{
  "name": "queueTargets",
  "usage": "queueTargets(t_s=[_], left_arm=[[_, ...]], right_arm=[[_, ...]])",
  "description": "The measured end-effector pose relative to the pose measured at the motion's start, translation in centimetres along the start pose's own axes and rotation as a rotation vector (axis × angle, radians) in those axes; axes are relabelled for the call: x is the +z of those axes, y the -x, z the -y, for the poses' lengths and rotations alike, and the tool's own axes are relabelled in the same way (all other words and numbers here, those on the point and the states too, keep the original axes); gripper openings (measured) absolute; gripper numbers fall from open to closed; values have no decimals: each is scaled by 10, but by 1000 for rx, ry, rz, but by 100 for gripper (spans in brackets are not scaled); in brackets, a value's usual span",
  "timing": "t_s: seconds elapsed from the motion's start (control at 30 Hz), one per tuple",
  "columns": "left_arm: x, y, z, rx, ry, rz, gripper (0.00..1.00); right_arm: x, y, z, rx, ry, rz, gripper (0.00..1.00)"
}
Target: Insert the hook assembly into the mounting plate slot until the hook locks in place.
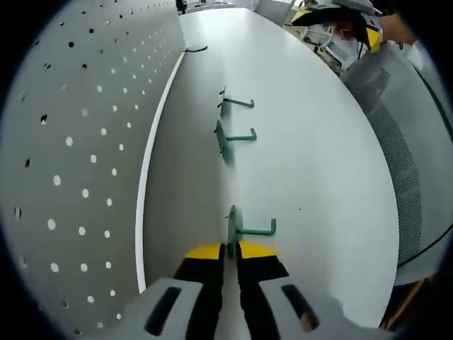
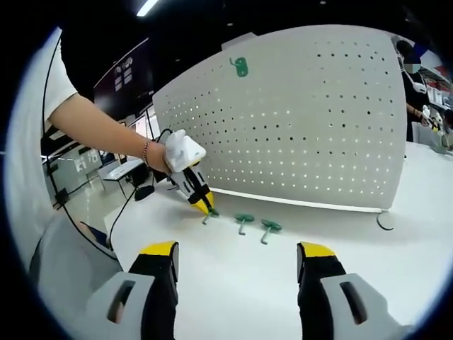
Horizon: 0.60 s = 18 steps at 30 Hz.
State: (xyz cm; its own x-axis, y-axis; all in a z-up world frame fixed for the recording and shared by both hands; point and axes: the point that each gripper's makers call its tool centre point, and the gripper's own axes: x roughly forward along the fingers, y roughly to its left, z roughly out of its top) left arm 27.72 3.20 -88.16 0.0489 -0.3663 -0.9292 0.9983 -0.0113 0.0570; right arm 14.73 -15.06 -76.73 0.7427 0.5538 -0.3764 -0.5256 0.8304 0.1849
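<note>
Left gripper view: the left claw [image 1: 231,249], with black jaws and yellow tips, is pressed together on the flat base of the nearest small green plastic hook [image 1: 241,227], which rests on the white tabletop [image 1: 318,163]. Two more green hooks of the same form, the middle hook [image 1: 228,136] and the far hook [image 1: 231,103], lie further along the tabletop in a row, well apart from the gripped one. The white perforated mounting plate [image 1: 78,142] stands upright along one side of the tabletop, near the hooks but not touching them.

Right gripper view: the right claw [image 2: 237,265] is spread wide and holds nothing. Beyond it, the left claw [image 2: 205,207] pinches the gripped hook where it touches the tabletop, beside the other two hooks, all in front of the plate [image 2: 304,120]. One green hook already mounted [image 2: 239,66] hangs near the plate's top edge.

Handling, as a judgement: each hook appears light and stiff, with smooth plastic that could slip or twist in the jaws. The flat base plate looks the best place to hold, leaving the rear side free to meet the plate's holes. Whether the present pinch is square to the base cannot be told.
</note>
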Motion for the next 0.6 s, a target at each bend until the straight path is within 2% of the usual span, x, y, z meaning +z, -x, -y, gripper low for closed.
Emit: queueTargets(t_s=[0.6], left_arm=[[1,0,1,13,-30,7,3]], right_arm=[[-1,0,-1,6,-3,-3,66]])
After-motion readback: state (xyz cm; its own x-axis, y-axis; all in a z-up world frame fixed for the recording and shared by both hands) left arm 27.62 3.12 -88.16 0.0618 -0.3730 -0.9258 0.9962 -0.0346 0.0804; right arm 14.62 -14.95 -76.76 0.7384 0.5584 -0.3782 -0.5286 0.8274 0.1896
